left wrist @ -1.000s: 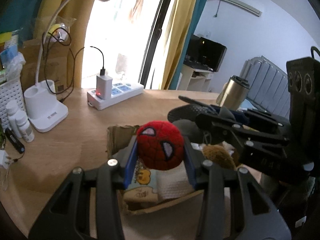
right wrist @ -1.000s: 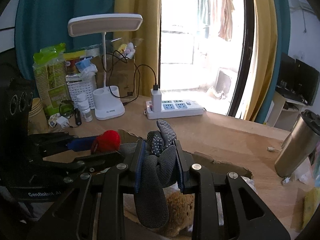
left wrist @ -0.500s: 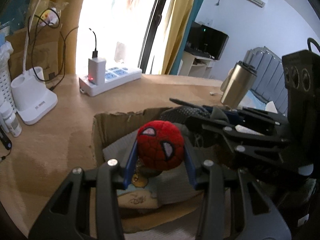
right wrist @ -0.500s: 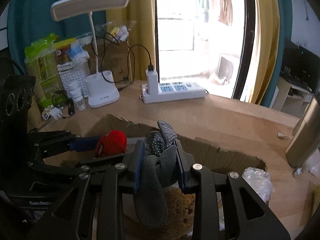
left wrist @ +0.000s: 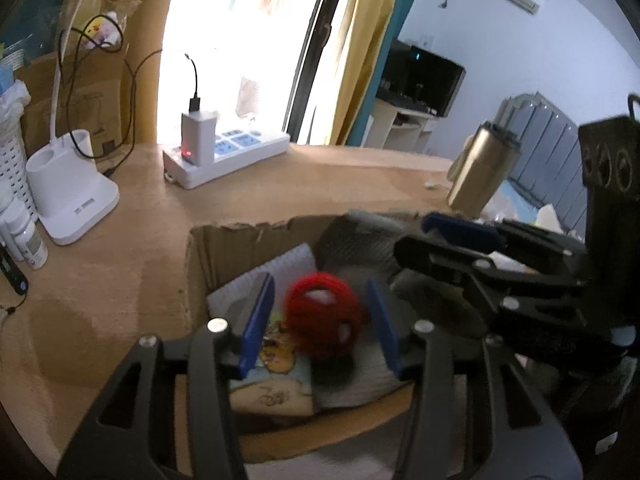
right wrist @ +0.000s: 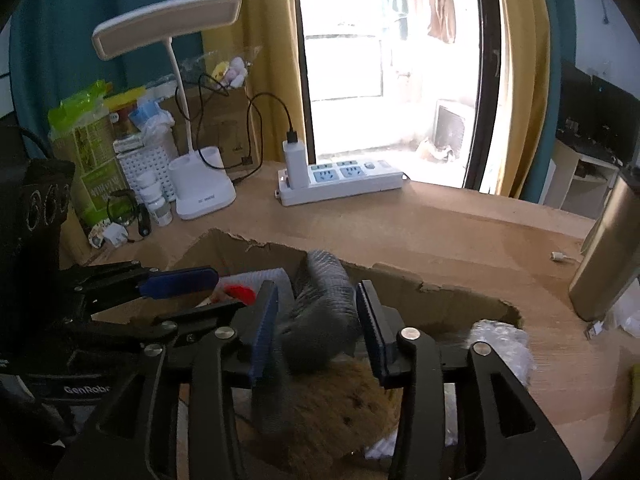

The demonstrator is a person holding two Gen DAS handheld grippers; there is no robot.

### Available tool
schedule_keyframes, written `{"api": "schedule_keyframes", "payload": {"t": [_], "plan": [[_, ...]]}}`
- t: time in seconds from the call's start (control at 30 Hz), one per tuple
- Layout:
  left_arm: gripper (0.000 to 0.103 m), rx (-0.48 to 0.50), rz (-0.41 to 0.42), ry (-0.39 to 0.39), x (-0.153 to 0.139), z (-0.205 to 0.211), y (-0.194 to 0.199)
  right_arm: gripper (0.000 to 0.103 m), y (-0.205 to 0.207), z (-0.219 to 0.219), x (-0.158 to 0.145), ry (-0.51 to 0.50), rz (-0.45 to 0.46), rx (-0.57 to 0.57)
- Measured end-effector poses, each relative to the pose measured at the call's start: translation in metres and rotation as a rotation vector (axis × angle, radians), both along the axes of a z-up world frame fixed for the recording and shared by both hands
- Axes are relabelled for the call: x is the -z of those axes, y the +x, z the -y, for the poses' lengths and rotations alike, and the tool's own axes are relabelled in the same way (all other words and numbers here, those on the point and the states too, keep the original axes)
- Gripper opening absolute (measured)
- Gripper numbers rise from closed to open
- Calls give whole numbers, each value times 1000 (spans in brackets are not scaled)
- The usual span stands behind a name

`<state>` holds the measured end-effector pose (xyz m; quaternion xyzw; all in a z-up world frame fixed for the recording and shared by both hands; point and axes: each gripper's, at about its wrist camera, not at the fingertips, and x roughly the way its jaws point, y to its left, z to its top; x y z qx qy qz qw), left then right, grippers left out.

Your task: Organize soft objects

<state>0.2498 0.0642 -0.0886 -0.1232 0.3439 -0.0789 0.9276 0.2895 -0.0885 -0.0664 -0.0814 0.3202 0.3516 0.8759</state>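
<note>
A wooden counter [right wrist: 440,232] runs below a bright window [right wrist: 384,60] at twelve o'clock, framed by yellow curtains [right wrist: 248,40] and teal ones [right wrist: 100,8]. A white desk lamp [right wrist: 188,92] stands at ten o'clock beside a power strip [right wrist: 340,184]. At two o'clock in the left view, a television [left wrist: 424,80] sits against a pale blue wall [left wrist: 560,48].

My feeds show the window [right wrist: 384,60] blown out white; red plush [left wrist: 322,320] motion-blurred; fisheye edges bent, corners dark.
</note>
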Motion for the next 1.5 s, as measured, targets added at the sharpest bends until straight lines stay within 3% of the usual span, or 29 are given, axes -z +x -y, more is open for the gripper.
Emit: {"api": "schedule_keyframes", "payload": {"t": [0.17,0.33,1.03,1.07,1.17,1.5], "plan": [[52,7,23,6,-11,5,-8,52,-5,10,-12,25,19,20],[52,-3,37,-8,-19,7,-19,53,-18,15,-25,33,47,23],[54,-47,158,63,-66,36,-91,55,-85,65,-54,74,129,76],[55,-47,165,69,-68,38,-94,55,-88,68,-55,76,132,80],[73,-51,187,84,-75,43,-107,55,-99,76,-58,80,142,86],[77,-62,275,86,-101,52,-154,55,-135,98,-71,97,187,102]]}}
